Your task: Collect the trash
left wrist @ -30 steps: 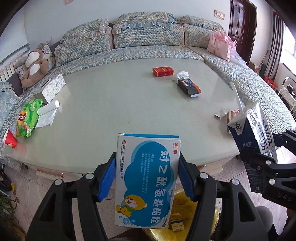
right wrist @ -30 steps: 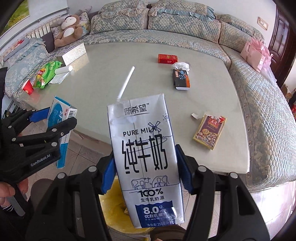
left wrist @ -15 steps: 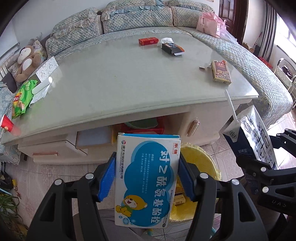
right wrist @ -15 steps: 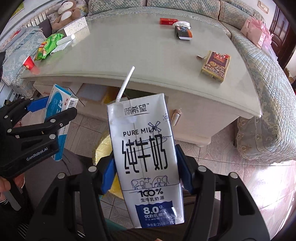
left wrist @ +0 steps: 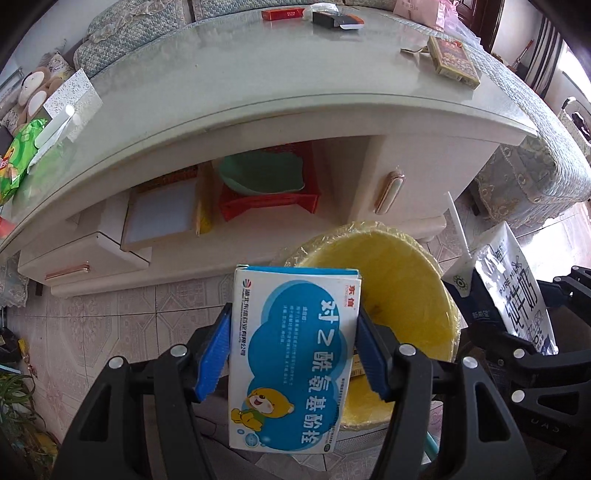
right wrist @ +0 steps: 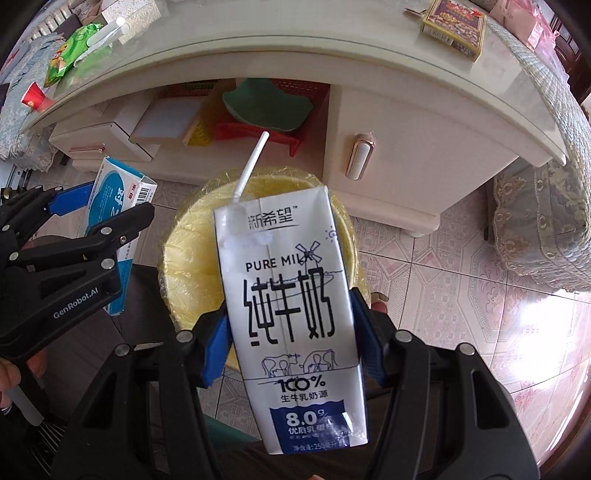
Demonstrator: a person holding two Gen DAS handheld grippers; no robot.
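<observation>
My left gripper (left wrist: 293, 349) is shut on a blue-and-white medicine box (left wrist: 291, 354), its blue pads pressing both sides. It hangs just left of a yellow-lined trash bin (left wrist: 402, 295) on the floor. My right gripper (right wrist: 290, 343) is shut on a white milk carton (right wrist: 291, 314) with a straw, directly above the same bin (right wrist: 192, 240). From the left wrist view the carton (left wrist: 513, 288) shows at the right; from the right wrist view the medicine box (right wrist: 118, 206) shows at the left.
A pale table (left wrist: 295, 74) stands behind the bin, its shelf holding a red basket (left wrist: 266, 201) and a green bowl (left wrist: 262, 175). On top lie a brown box (left wrist: 452, 61), a red box (left wrist: 282, 14), a black box (left wrist: 334, 20) and a green snack bag (left wrist: 16, 158). Sofa (right wrist: 546, 221) at right.
Both grippers have dropped and tipped downward with their loads. The view went from the tabletop to the table's front, the floor and the yellow bin now beneath them.
</observation>
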